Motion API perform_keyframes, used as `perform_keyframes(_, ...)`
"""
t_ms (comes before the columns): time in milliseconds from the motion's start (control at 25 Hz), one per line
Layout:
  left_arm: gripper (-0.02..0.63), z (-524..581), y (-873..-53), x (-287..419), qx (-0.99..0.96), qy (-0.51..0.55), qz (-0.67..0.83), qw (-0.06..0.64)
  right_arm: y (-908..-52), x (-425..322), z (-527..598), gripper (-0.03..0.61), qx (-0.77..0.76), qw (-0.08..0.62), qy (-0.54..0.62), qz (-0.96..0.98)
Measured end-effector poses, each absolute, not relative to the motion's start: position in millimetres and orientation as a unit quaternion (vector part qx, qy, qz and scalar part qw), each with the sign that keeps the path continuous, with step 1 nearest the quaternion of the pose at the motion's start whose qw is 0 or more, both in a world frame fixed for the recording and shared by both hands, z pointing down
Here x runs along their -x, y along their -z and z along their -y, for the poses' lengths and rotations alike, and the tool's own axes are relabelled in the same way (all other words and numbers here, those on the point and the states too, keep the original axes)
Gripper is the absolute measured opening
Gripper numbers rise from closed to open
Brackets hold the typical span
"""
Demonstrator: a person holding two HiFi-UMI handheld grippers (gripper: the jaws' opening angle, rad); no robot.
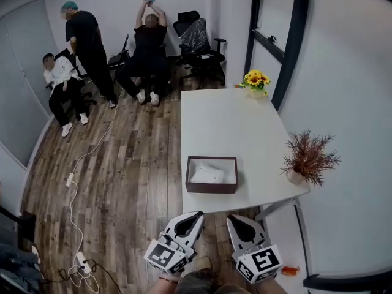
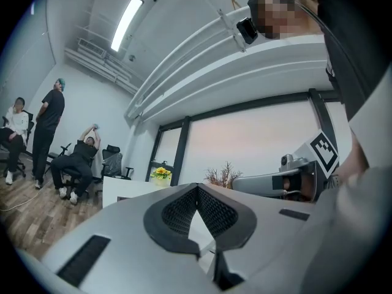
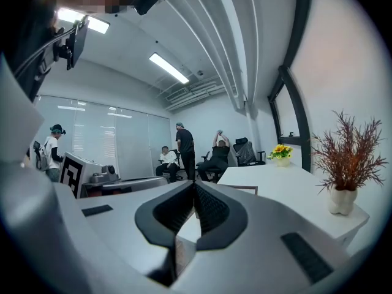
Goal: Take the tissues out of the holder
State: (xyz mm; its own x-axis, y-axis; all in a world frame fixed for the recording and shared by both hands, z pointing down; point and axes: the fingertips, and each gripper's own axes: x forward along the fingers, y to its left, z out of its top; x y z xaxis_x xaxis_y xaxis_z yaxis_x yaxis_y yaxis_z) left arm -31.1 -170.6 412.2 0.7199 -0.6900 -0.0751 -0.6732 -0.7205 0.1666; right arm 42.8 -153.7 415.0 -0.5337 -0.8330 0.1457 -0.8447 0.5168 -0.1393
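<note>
- Both grippers hang short of the counter's near edge, well apart from the holder. The left gripper [image 1: 193, 215] and the right gripper [image 1: 236, 219] each have their fingers clenched tip to tip, with nothing between them.
- The holder [image 1: 211, 189], a dark open-topped box, sits on the white counter [image 1: 226, 118] close to its near edge. The tissues [image 1: 207, 173] lie inside it as a white wad, low between the walls.
- We judge the task not yet begun, so the step in hand is the reach.
- To do it well, we would release the fingers of one gripper before it gets to the box. We would then come in from above rather than from the side, since the walls stand around the tissues.
- We would aim at the raised crumple of the wad, close on a good fold of it, and lift straight up so the paper clears the rim without tearing.
- The box looks light and may ride up with the tissues. We think the other gripper, kept clenched, could press down on a wall to hold it.
- The dried plant [image 1: 309, 155] in its pot [image 1: 295, 176] at the right edge and the yellow flowers [image 1: 256, 79] at the far corner are well apart from the holder. A straight reach should not trouble them.
- The people [image 1: 86, 48] beyond the far end are away from the counter.
</note>
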Motion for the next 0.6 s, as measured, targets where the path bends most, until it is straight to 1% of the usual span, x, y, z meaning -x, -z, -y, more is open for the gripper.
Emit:
perform_keyframes(480, 0.008, 209, -431, 27, -0.932, 0.062, 0.349, 0.081, -425, -36, 190, 0.006, -0.480, 0.048, -0.090, 0.871)
perform_keyframes(600, 0.008, 219, -436, 27, -0.931, 0.064, 0.349, 0.086, -432, -37, 200, 0.006, -0.475, 0.064, -0.081, 0.874)
